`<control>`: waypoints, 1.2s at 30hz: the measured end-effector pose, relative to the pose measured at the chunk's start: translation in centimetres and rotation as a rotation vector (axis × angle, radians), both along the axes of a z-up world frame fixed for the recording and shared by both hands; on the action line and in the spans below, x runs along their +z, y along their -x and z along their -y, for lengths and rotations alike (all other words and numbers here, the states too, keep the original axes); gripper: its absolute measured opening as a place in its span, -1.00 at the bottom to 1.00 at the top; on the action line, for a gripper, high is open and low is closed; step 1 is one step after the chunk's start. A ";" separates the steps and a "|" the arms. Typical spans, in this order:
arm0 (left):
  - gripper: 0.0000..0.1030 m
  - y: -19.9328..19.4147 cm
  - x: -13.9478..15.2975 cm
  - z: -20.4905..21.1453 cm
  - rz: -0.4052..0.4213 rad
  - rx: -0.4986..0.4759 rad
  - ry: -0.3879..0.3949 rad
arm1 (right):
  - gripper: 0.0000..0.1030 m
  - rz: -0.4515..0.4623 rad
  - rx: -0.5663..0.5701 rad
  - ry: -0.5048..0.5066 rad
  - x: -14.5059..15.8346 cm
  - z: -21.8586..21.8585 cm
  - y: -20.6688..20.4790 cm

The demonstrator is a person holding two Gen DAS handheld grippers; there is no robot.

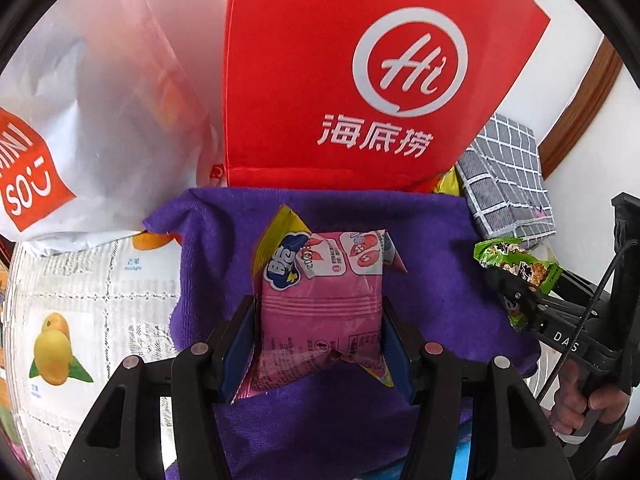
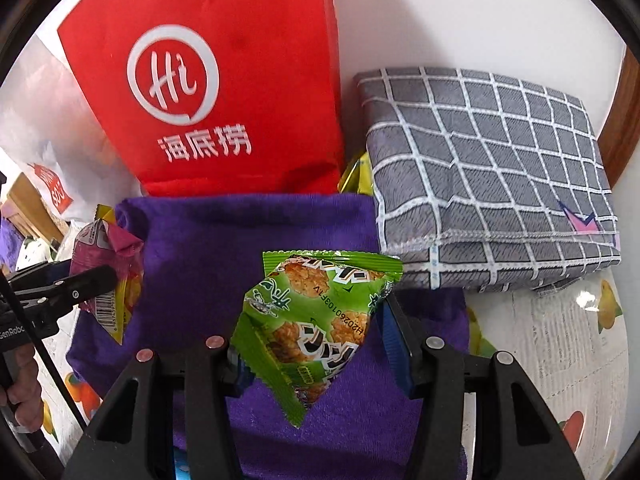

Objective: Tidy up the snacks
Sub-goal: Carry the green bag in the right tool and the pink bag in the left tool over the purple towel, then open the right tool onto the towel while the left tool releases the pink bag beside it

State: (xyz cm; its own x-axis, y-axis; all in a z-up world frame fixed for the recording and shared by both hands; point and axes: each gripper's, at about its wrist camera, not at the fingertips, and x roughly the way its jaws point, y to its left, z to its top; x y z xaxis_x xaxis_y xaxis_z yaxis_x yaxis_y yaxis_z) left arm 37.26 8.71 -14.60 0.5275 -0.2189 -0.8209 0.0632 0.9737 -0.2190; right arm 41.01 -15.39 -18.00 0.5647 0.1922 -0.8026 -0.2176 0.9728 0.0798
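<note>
Clearly "Hi" red bag [image 1: 320,80], "MINISO" white bag [image 1: 80,140]

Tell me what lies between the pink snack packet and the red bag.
Only a bare stretch of the purple towel separates the pink snack packet from the red bag, seen in the left wrist view.

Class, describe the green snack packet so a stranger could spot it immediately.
Find the tall red bag at the back; a purple towel lies before it. Above the towel, the right gripper grips the green packet, unlike the pink packet beside it.
</note>
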 end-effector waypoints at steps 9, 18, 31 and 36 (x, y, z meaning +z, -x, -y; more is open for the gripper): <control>0.09 -0.2 -0.6 0.4 -0.013 -0.004 -0.006 | 0.03 -0.035 -0.001 0.016 -1.0 0.2 -0.3; 0.09 -0.6 -1.4 1.0 -0.036 -0.011 -0.009 | 0.04 -0.065 -0.001 0.046 -1.8 -0.1 -0.6; 0.13 -1.0 -2.2 2.4 -0.072 -0.033 -0.032 | 0.46 -0.014 -0.004 0.038 -0.1 -0.6 -0.1; 0.22 -1.2 -2.3 2.6 -0.082 -0.038 -0.042 | 0.46 0.019 0.001 0.022 0.7 -0.4 0.4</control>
State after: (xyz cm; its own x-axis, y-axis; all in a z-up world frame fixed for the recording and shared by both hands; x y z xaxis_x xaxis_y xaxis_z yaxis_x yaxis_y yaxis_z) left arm 38.41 6.10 -16.90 0.4506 -0.2018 -0.8696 0.0839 0.9794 -0.1838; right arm 40.64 -15.02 -17.27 0.5799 0.1751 -0.7956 -0.2195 0.9741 0.0545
